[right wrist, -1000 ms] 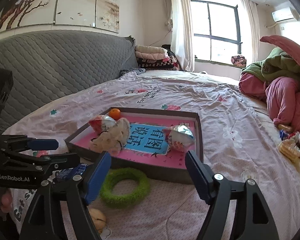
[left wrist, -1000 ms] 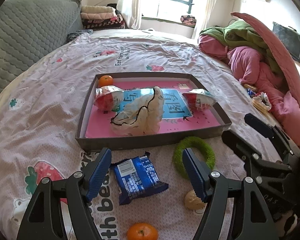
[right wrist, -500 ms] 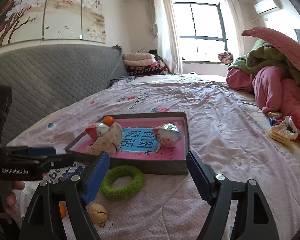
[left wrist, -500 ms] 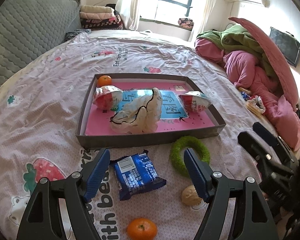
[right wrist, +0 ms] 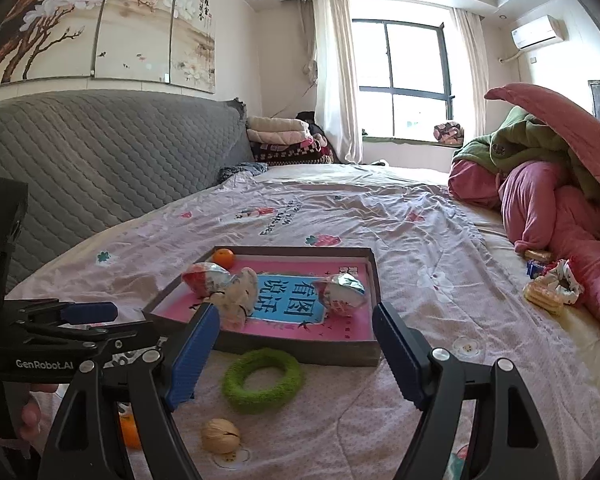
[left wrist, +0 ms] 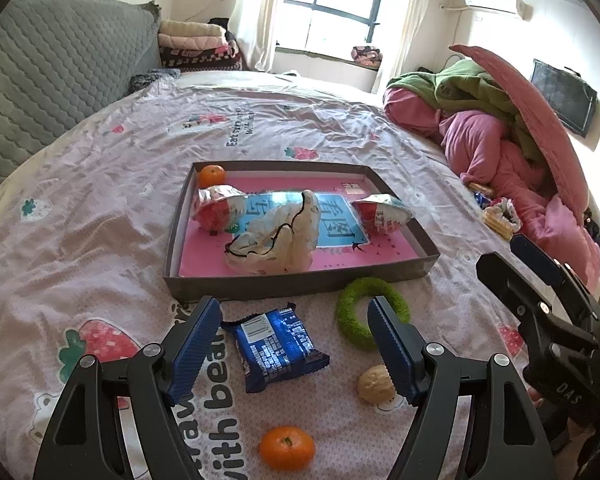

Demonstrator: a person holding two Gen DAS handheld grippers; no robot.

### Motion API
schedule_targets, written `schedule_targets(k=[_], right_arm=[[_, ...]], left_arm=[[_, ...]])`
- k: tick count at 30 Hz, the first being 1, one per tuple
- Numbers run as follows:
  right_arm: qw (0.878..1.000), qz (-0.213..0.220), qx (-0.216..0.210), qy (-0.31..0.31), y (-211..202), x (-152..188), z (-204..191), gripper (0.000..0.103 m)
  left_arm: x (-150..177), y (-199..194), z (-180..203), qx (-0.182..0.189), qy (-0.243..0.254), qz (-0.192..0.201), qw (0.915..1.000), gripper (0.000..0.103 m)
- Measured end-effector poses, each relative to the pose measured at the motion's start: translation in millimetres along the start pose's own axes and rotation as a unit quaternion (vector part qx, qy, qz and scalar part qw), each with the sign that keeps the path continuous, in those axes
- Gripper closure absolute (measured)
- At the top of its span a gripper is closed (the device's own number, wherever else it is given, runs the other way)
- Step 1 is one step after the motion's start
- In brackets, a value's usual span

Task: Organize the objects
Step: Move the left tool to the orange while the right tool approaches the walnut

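A shallow brown tray point(left wrist: 296, 285) with a pink floor lies on the bed and holds an orange point(left wrist: 211, 175), two snack bags point(left wrist: 216, 211) and a crumpled white bag point(left wrist: 278, 240). In front of it on the sheet lie a blue snack packet point(left wrist: 278, 344), a green ring point(left wrist: 367, 312), a walnut point(left wrist: 376, 389) and a second orange point(left wrist: 287, 448). My left gripper point(left wrist: 294, 346) hangs open above the blue packet. My right gripper point(right wrist: 296, 354) is open above the green ring point(right wrist: 263, 380), with the walnut point(right wrist: 221, 435) below it. Both are empty.
A grey quilted headboard point(right wrist: 100, 160) runs along the left. Pink and green bedding point(right wrist: 560, 200) is heaped at the right, with biscuits and wrappers point(right wrist: 548, 292) beside it. Folded blankets point(right wrist: 284, 140) are stacked at the far end by the window.
Both grippers have drawn back and risen a little, so more of the sheet, the walnut and the near orange show. Both stay open. No object has moved.
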State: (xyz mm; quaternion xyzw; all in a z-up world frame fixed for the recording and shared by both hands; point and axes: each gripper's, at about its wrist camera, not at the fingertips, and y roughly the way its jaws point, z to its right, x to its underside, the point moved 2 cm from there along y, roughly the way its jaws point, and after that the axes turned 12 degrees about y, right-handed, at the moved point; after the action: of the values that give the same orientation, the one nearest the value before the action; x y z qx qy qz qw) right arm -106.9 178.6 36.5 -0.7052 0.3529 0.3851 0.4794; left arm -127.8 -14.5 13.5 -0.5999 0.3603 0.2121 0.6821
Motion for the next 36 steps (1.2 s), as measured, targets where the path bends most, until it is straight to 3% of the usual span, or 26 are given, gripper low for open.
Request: schedule_targets(k=[23,36], right_arm=[[1.000,-0.006,0.003,0.000,-21.0,4.0,-7.6,0.025],[0.999,-0.034,-0.012,-0.001,-23.4,17.2,-12.1,0.025]], left_arm=[[8.9,-24.0,6.5,0.009,0.003,0.008,0.9999,0.026],[28.8,-34.6,12.4,-0.013,0.015,-0.006,0.9998,0.026]])
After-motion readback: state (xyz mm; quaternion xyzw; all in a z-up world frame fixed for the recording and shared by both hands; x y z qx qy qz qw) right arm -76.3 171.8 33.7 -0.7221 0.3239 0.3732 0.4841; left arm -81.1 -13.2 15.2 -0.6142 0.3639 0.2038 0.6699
